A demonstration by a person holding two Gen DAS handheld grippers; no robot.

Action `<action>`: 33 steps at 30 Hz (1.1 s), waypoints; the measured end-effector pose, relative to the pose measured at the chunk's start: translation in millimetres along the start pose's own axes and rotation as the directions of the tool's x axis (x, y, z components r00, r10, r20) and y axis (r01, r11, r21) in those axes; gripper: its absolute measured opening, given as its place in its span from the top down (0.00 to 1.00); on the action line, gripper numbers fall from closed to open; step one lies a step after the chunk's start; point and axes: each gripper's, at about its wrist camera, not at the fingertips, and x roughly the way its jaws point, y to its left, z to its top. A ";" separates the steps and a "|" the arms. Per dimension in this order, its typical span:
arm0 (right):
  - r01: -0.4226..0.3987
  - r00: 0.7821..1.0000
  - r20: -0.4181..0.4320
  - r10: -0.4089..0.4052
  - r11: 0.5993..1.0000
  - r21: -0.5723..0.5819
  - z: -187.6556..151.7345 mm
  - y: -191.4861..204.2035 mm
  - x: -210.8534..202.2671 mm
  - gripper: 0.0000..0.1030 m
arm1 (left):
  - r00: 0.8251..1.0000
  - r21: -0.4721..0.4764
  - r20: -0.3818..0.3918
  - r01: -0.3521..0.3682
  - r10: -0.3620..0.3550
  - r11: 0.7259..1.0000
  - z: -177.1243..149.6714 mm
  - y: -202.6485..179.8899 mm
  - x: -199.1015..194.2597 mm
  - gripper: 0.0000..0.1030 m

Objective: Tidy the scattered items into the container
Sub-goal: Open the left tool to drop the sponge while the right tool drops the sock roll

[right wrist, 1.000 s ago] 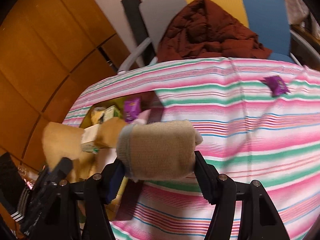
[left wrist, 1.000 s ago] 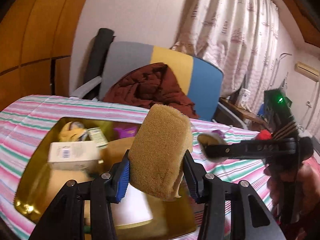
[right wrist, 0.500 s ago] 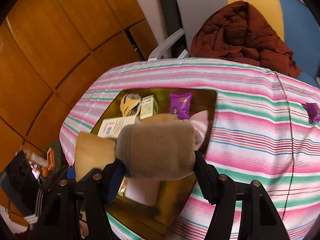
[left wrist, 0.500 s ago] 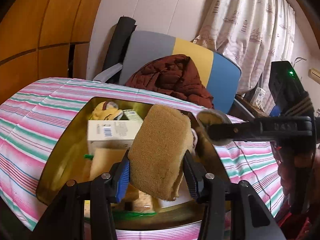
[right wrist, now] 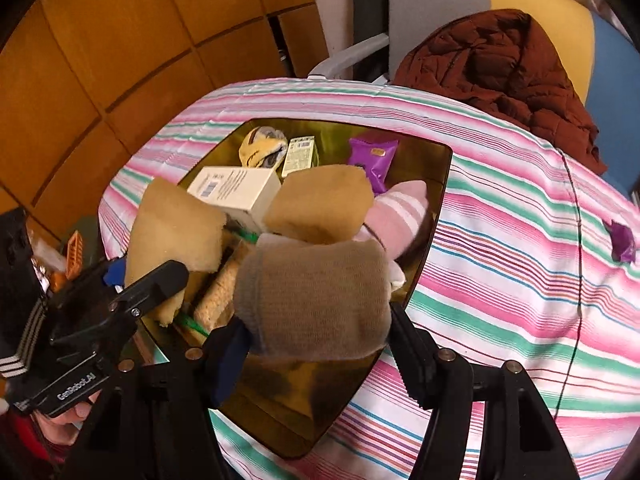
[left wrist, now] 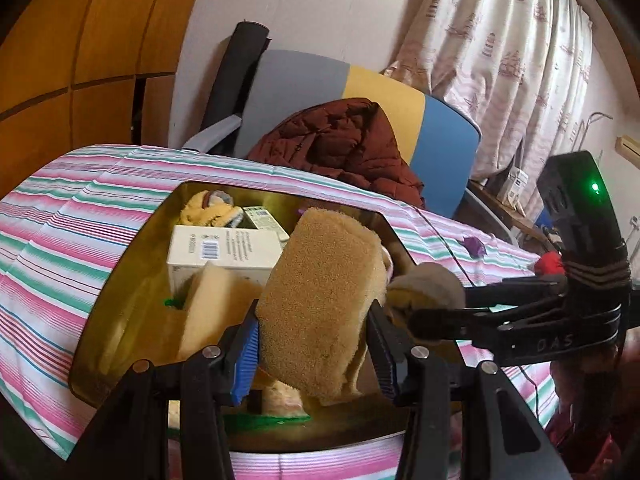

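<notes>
— While both grippers hang over the tray (right wrist: 434,208), what's the left gripper (left wrist: 316,350) got?
— Tan sponge (left wrist: 322,304), pinched between its fingers, tilted, held above the tray's near half. From the right wrist view that gripper (right wrist: 160,280) comes in from the left with the sponge (right wrist: 176,228) sticking up past its tips.
— Right gripper (right wrist: 320,344)?
— Clamped on a rolled brown sock (right wrist: 316,300), fingers pressed on both sides. It's over the tray's near edge. In the left wrist view it (left wrist: 404,308) reaches in from the right, sock (left wrist: 428,286) at its tip, just beside the sponge.
— Tray location?
— Gold, shiny, sitting on the striped cloth (right wrist: 500,240). Left wrist view shows its rim (left wrist: 120,264) too.
— Contents?
— White box (right wrist: 236,192) with barcode, small green carton (right wrist: 300,156) behind it, yellow plush (right wrist: 262,146) in the far corner, purple packet (right wrist: 374,158) at the far right, pink striped sock (right wrist: 396,214) against the right wall, a second sponge (right wrist: 320,204) leaning mid-tray. Something green and thin lower down, can't tell what.
— Anything outside the tray?
— One purple wrapper (right wrist: 622,240) on the cloth, well apart to the right. Thin dark cord (right wrist: 576,208) runs across the cloth too.
— Background?
— Chair (left wrist: 400,96) in grey, yellow, blue behind the table, maroon jacket (left wrist: 340,140) heaped on it. Curtain (left wrist: 500,60) right, wood panels (right wrist: 100,40) left.
</notes>
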 end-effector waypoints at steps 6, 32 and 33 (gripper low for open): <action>0.010 1.000 -0.027 -0.011 0.999 -0.034 -3.7 0.6 3.5 0.34 | 0.999 0.023 -0.034 -0.026 0.026 0.999 -5.6 -12.8 4.6 0.52; 0.005 0.995 0.097 -0.012 0.998 0.068 -0.5 -19.9 -24.6 0.27 | 0.995 -0.004 -0.024 -0.092 0.092 0.996 -1.3 -20.3 -5.2 0.41; 0.004 0.995 0.102 -0.012 0.997 0.078 -0.9 -22.9 -26.0 0.27 | 0.996 -0.006 -0.009 -0.090 0.090 0.996 -0.3 -20.6 -8.0 0.41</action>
